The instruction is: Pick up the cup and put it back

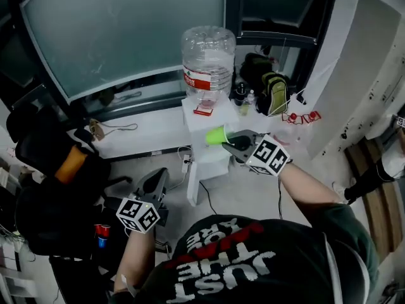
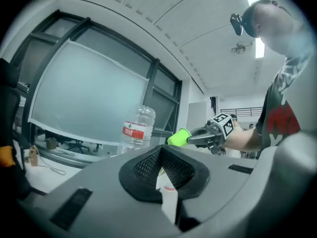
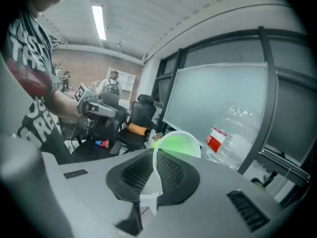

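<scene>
The green cup (image 1: 217, 135) hangs in the air on its side, just in front of the white stand (image 1: 204, 116) that carries the big water bottle (image 1: 207, 59); the right gripper (image 1: 235, 145) pinches the cup's rim wall between nearly closed jaws, mouth turned toward the gripper; the left gripper (image 1: 154, 183) hovers low and well apart, near the black chair (image 1: 50, 170), jaws drawn together on nothing.

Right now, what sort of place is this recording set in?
Most likely an office or workroom corner. A large water bottle sits on a white dispenser stand, a black office chair stands at the left, and big glazed panels run behind.
</scene>
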Tool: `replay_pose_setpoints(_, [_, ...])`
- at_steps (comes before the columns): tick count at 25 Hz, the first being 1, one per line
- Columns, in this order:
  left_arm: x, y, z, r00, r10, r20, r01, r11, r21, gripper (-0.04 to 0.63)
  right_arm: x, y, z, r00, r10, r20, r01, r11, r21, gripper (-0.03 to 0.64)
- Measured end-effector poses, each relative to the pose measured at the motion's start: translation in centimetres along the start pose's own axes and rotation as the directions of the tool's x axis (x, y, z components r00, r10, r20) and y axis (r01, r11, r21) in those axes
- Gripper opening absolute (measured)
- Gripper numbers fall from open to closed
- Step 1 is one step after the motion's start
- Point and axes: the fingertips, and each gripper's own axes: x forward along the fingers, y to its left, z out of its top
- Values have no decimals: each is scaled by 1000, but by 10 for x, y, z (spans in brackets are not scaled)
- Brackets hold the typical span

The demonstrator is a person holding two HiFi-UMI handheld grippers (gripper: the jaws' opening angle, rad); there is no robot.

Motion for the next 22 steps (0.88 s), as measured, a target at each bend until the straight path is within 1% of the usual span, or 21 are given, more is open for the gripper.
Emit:
replay_pose_setpoints(3, [26, -25, 21, 998, 9, 57, -7, 1000, -20, 8, -52, -18, 10, 998, -4, 68, 5, 1000, -12, 48])
replay_pose_setpoints(6, [47, -42, 36, 996, 19, 92, -15, 999, -45, 8, -88, -27, 14, 994, 1, 108, 2, 999, -34, 46])
replay_pose_setpoints(7, [55, -46, 41, 995, 17, 96, -14, 999, -40, 8, -97, -30, 17, 992, 0, 122, 6, 999, -42, 48])
replay_pose_setpoints(9, [69, -55, 49, 995, -6, 95, 6, 1000, -2, 8, -111, -38, 26, 988, -9, 157, 17, 999, -50, 46])
replay_pose_setpoints(11, [77, -62, 53, 996, -31, 86, 29, 999, 24, 8, -119, -41, 35, 981, -18, 193, 27, 999, -44, 47])
replay_pose_setpoints(14, [84, -62, 53, 997, -48, 66, 46, 998, 31, 8, -118, -39, 43, 974, -21, 226, 32, 999, -42, 47])
replay_pose_setpoints(22, [88, -49, 51, 997, -61, 49, 60, 998, 19, 8, -103, -38, 49, 975, -17, 222, 30, 998, -53, 47])
